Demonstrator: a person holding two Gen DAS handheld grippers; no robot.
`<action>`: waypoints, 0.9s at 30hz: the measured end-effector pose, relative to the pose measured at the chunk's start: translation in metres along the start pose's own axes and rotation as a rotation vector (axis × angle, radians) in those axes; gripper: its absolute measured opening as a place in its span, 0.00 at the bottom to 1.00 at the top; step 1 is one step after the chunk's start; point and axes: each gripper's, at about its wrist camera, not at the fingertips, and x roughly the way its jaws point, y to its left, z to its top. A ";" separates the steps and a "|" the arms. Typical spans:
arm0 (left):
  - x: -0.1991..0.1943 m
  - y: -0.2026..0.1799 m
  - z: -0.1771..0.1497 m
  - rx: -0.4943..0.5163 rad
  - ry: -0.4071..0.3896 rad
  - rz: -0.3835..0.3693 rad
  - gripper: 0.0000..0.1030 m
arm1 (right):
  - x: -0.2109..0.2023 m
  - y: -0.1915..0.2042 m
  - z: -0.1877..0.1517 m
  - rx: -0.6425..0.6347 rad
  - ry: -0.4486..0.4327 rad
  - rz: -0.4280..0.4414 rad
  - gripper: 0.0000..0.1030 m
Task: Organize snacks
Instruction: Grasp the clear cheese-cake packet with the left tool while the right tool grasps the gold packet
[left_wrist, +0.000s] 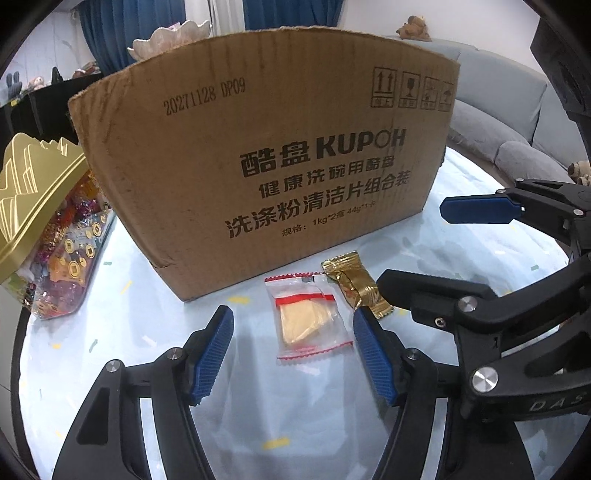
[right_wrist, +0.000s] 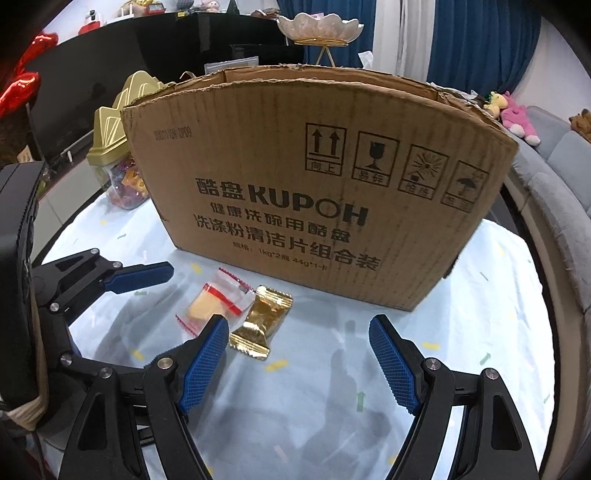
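Note:
A clear snack packet with red stripes and a yellow cake inside lies on the light blue tablecloth, between the fingers of my open left gripper. A gold-wrapped snack lies just right of it, beside the right finger. In the right wrist view the gold snack lies just ahead of the left finger of my open right gripper, with the clear packet to its left. A brown cardboard box, open at the top, stands right behind both snacks. Both grippers are empty.
A clear candy jar with a gold lid stands left of the box, also in the right wrist view. A grey sofa lies beyond the table at the right. A white flower-shaped dish stands behind the box.

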 end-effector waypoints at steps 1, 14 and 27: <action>0.002 0.000 0.000 -0.002 0.004 0.001 0.64 | 0.002 0.000 0.001 0.000 0.001 0.000 0.77; 0.021 0.007 0.005 -0.034 0.046 -0.019 0.54 | 0.022 -0.001 0.006 0.018 0.051 0.033 0.73; 0.019 0.022 0.003 -0.055 0.043 -0.030 0.44 | 0.039 -0.006 0.006 0.059 0.101 0.069 0.60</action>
